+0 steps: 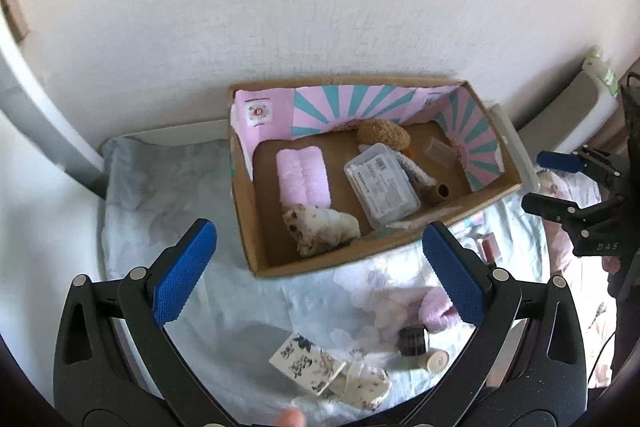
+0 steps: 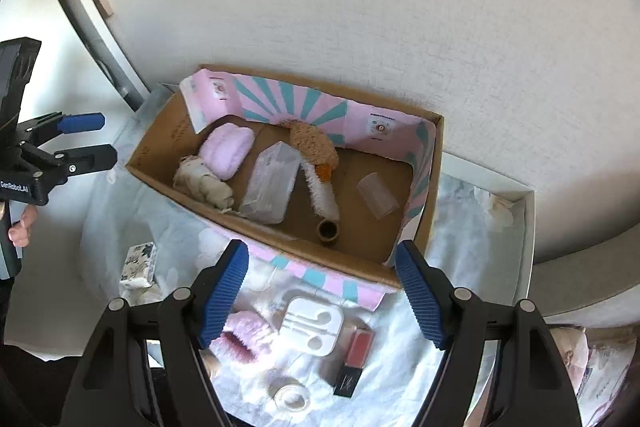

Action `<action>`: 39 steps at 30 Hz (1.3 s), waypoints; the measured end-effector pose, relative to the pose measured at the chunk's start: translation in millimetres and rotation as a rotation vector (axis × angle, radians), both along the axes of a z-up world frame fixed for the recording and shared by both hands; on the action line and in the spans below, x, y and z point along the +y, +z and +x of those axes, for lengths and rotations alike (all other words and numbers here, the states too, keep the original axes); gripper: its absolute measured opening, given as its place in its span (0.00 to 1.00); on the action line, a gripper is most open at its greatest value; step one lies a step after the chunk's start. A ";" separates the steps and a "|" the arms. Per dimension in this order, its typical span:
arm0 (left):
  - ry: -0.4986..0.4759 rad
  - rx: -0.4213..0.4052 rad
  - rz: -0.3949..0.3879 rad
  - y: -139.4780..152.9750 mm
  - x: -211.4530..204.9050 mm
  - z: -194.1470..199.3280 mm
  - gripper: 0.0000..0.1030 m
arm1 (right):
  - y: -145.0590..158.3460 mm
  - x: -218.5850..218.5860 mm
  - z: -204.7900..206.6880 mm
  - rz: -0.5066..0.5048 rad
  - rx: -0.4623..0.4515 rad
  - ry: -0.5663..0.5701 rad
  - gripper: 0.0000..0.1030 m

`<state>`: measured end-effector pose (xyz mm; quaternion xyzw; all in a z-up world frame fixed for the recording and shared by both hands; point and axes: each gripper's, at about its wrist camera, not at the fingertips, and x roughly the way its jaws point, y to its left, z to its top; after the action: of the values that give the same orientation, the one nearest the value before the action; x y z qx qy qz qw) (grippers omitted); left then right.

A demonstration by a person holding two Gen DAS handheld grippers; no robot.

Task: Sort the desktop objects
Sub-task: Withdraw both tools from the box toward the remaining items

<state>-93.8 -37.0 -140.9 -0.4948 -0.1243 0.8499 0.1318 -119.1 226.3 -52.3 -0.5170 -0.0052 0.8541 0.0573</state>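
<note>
1. Nearest the cameras, the left tool (image 1: 320, 267) and the right tool (image 2: 322, 291) both hang empty over the bench (image 2: 480, 211), jaws spread wide with nothing between the blue pads.
2. The cardboard box (image 1: 248, 223) stands at the bench's far edge against the wall and already holds a clear plastic case (image 1: 380, 187), a pink towel roll (image 1: 302, 177), a plush toy (image 1: 384, 133) and a small brown tube (image 1: 440, 191).
3. Unsorted things lie along the near edge: a floral packet (image 1: 306, 363) toward the left, a white earphone case (image 2: 314, 325) in the middle.
4. Smaller still, beside the case: a pink fluffy piece (image 2: 244, 337), a red lip-gloss (image 2: 356, 355), a dark jar (image 1: 414, 341).
5. Judged next step: pick one near item. Come straight down, straddle its narrow sides, close squarely, and lift clear of the box wall before crossing over.
</note>
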 end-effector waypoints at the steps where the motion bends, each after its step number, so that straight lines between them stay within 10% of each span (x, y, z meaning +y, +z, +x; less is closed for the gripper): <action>1: -0.003 0.004 0.009 1.4 -2.3 5.6 1.00 | 0.9 -2.1 4.5 -0.001 0.007 0.002 0.70; 21: -0.149 0.079 0.043 -80.5 -2.0 101.8 0.99 | -55.2 -47.9 89.6 0.045 0.073 0.038 0.70; 39: -0.164 0.071 0.145 -150.4 4.7 107.0 0.97 | -149.0 -45.7 137.7 0.077 0.102 -0.207 0.70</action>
<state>13.2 -32.4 -291.3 -0.4622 -0.1397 0.8419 0.2408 18.6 180.6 -201.3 -0.4681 0.0182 0.8679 0.1654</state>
